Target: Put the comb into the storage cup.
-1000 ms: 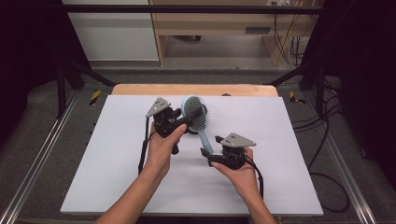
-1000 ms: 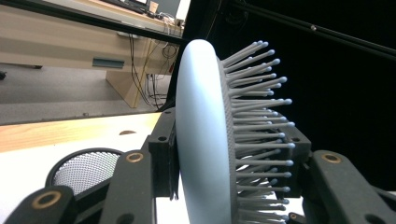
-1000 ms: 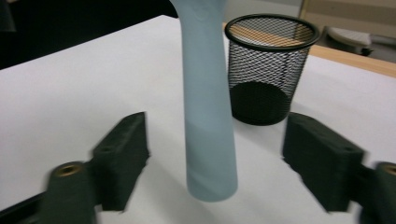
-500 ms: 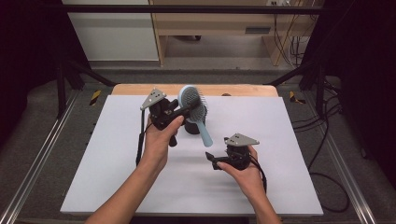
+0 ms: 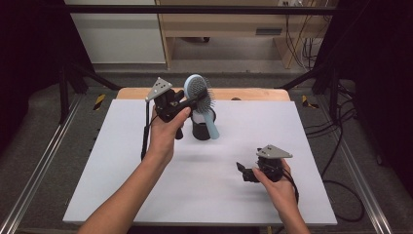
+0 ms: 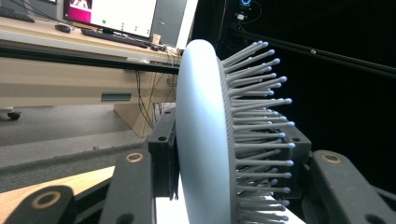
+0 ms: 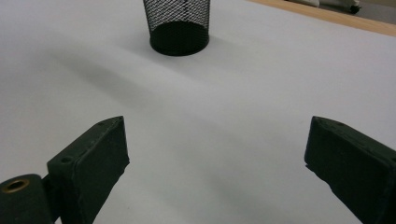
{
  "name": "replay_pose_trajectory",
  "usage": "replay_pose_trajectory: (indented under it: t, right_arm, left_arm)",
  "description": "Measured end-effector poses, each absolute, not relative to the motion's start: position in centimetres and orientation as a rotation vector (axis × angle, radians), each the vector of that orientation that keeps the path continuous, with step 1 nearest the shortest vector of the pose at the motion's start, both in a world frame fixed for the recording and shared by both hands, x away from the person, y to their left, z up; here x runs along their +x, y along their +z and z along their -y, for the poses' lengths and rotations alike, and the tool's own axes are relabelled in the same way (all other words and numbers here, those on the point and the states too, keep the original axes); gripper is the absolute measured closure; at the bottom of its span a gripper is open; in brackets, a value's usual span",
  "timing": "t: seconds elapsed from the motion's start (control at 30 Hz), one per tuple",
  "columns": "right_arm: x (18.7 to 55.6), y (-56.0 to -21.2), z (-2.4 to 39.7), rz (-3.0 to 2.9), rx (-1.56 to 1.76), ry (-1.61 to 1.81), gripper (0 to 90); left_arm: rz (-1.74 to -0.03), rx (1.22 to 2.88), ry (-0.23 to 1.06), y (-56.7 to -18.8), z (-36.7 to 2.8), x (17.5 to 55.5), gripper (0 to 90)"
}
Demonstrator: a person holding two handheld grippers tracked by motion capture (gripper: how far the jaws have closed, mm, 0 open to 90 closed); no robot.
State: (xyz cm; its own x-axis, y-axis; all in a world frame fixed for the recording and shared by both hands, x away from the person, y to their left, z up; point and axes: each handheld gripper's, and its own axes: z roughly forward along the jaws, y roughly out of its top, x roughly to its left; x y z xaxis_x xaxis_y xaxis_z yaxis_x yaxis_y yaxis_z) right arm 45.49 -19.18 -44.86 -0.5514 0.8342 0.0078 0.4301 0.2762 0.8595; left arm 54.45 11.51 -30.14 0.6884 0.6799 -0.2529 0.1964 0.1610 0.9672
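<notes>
A pale blue hairbrush [image 5: 197, 90] hangs in the air, head up and handle slanting down to the right. My left gripper [image 5: 192, 101] is shut on its head, which fills the left gripper view, the hairbrush [image 6: 201, 140] standing bristles right between the jaws. Just under the handle a black mesh cup [image 5: 201, 130] stands on the white table. My right gripper [image 5: 242, 170] rests low near the front right, open with nothing between its fingers. Its jaws have just been opening. In the right gripper view the mesh cup [image 7: 177, 23] stands farther off, beyond the right gripper [image 7: 217, 163].
The white table top [image 5: 122, 185] has a wooden strip [image 5: 253, 94] along its far edge. Metal rails [image 5: 34, 175] run down both sides, with cables [image 5: 341, 146] on the floor at the right.
My left gripper has lifted the brush up and away from me, uncovering the mesh cup. My right gripper has left the brush handle and drawn back to the front right, jaws wider.
</notes>
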Motion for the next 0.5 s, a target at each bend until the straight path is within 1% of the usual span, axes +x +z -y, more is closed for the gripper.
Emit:
replay_pose_trajectory:
  t: [0.17,0.27,0.5]
  right_arm:
    - [44.9,-45.8,20.7,-2.026,1.168,1.261,8.5]
    - [44.9,-45.4,20.9,-1.993,1.123,1.256,8.3]
    - [44.8,-45.2,21.5,-1.950,1.137,1.302,6.8]
  left_arm:
    - [-0.793,1.396,0.419,-29.7,-11.5,55.3,52.4]
    - [-0.791,1.388,0.433,-29.4,-11.5,55.5,52.4]
    - [-0.787,1.383,0.460,-29.0,-11.8,56.1,52.4]
